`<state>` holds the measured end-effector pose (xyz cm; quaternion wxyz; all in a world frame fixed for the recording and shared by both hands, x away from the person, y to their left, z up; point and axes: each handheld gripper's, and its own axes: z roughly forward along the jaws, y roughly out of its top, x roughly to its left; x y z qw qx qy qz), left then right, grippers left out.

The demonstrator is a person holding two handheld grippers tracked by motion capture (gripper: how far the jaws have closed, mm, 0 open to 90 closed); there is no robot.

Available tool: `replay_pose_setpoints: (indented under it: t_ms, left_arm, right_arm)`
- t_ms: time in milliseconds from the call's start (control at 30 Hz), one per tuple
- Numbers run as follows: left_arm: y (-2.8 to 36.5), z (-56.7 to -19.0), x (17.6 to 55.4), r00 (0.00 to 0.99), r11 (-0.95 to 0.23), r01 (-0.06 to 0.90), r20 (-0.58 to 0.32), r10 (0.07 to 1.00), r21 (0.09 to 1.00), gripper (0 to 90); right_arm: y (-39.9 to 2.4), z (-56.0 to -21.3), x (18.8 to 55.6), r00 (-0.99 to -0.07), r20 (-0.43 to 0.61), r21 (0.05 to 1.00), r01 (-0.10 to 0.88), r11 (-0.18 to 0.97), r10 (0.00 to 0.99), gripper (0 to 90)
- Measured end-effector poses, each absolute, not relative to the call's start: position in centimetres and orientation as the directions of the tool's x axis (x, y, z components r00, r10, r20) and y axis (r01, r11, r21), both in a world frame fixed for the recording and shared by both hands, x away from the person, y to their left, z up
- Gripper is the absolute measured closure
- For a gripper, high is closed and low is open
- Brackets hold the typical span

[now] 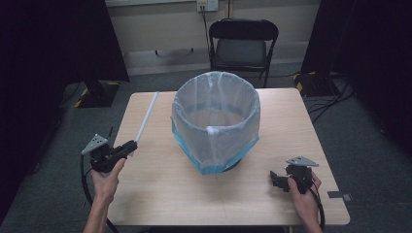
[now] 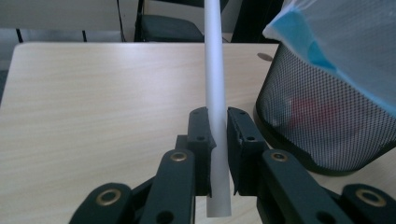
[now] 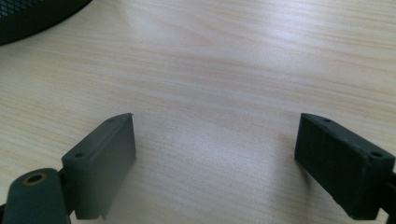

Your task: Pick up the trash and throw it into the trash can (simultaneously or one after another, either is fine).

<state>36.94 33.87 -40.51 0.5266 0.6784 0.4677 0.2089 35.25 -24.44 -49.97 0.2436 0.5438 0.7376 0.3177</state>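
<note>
Left gripper (image 1: 130,145) at lower left, fingers pinching a white tube (image 1: 146,118) near its end for lifting toward the lined bin (image 1: 215,121) at centre. Right gripper (image 1: 277,178) resting lower right on the table (image 1: 160,189), fingers spread, empty.

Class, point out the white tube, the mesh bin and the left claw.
white tube (image 2: 215,93), left gripper view, mid shaft.
mesh bin (image 2: 308,121), left gripper view, black mesh wall.
left claw (image 2: 219,140), left gripper view, between its fingertips.
</note>
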Motion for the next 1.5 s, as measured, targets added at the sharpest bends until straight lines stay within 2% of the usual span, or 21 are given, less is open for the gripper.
replay_pose_setpoints:
  t_ms: [733, 1500]
  left_arm:
    - [32.5, -34.4, 37.5, 0.582, 0.005, 0.263, -0.163, 0.796, 0.965, 80.5]
    - [31.0, -30.8, 38.1, 0.631, 0.011, 0.189, -0.130, 0.765, 0.982, 80.6]
  right_arm:
    - [-24.4, -50.0, 35.3, -0.290, -0.014, 0.734, 0.647, 0.207, 0.957, 11.7]
    - [-24.4, -50.0, 35.3, -0.290, -0.014, 0.734, 0.647, 0.207, 0.957, 11.7]
